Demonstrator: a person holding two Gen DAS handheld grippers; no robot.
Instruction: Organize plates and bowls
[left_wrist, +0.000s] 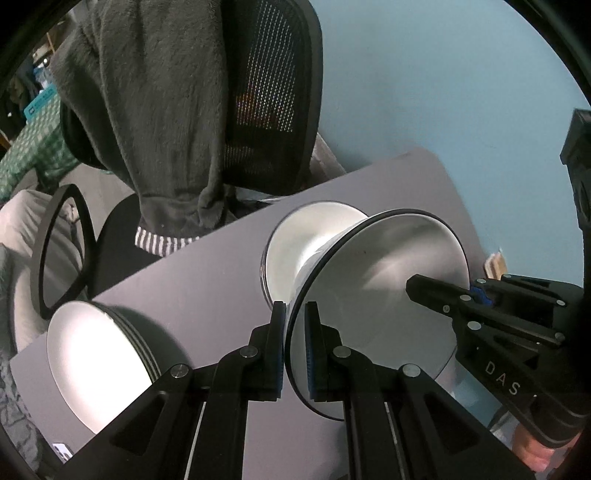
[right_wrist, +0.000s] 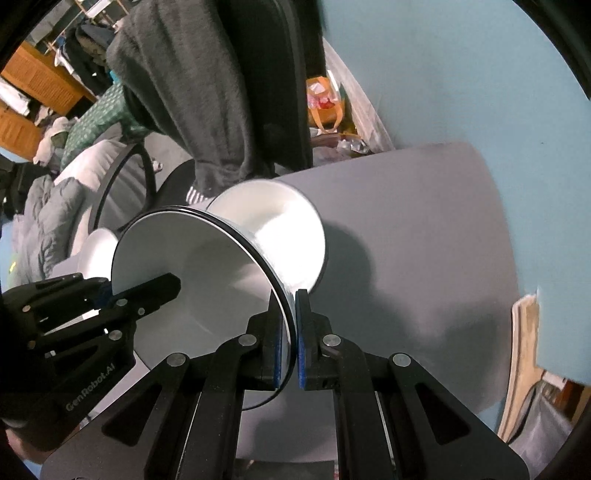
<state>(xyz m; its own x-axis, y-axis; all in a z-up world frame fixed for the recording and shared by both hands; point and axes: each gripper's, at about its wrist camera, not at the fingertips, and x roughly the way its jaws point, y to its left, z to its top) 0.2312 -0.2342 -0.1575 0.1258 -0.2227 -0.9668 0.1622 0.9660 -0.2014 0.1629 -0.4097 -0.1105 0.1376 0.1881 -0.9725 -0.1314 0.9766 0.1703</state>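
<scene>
Your left claw (left_wrist: 295, 347) and right claw (right_wrist: 290, 332) each pinch an opposite edge of the same white plate (left_wrist: 376, 295), holding it tilted above the grey desk (left_wrist: 207, 273). A white bowl (left_wrist: 299, 240) sits just beyond it, and a stack of plates (left_wrist: 99, 354) rests at the desk's near left corner.

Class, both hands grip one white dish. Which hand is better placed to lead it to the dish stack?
Left, probably: the stack lies beside the left gripper; the right gripper holds the dish on its far rim.
</scene>
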